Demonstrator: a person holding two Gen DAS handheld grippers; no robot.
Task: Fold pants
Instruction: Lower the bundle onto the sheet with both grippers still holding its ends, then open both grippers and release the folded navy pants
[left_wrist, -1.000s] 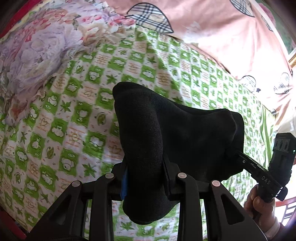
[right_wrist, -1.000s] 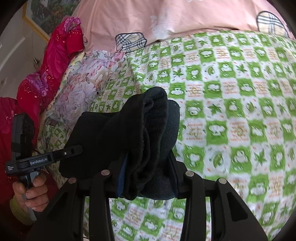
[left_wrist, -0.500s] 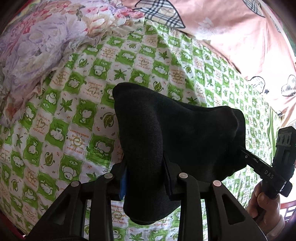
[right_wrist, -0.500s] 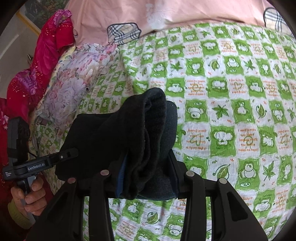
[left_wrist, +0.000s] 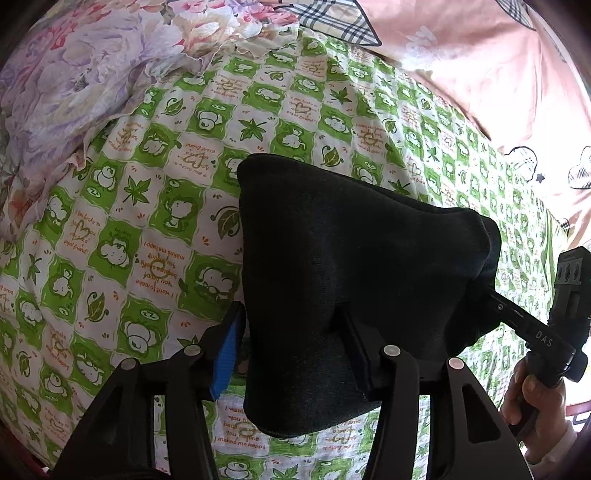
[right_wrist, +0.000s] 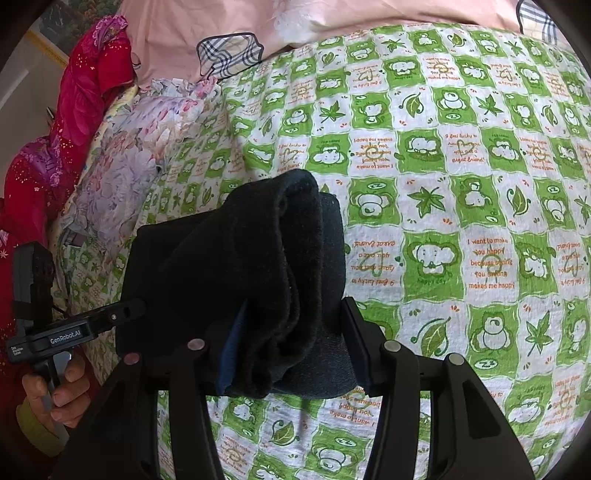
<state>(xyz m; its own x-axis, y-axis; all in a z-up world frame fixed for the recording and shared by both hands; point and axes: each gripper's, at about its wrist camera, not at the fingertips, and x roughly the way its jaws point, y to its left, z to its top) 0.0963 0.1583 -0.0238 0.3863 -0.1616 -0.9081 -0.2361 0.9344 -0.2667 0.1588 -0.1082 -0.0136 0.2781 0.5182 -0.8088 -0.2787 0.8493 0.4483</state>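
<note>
Black knit folded pants (left_wrist: 351, 258) sit bunched mid-scene on the green-and-white checked cartoon bedsheet (left_wrist: 147, 221), strung between my two tools. Far left, a purple floral quilt (left_wrist: 74, 74) lies crumpled, w/ a red patterned garment (right_wrist: 74, 110) heaped beyond it.

Left gripper (left_wrist: 290, 321): jaws have just been opening and now stand apart. The blue pad (left_wrist: 225, 350) is off the cloth, a sliver of sheet showing between them, while the other finger touches the fabric. The pants' left end is between the fingers, unpinched. The left hand (right_wrist: 55, 395) grips its handle.

Right gripper (right_wrist: 293, 314): jaws have just been opening too, but the thick rolled right end fills the gap and touches both sides. Can't tell if it's clamped or loose. The right hand (left_wrist: 535, 391) holds that handle.

Far right, a pink cover w/ plaid patches (left_wrist: 461, 55) borders the sheet.
</note>
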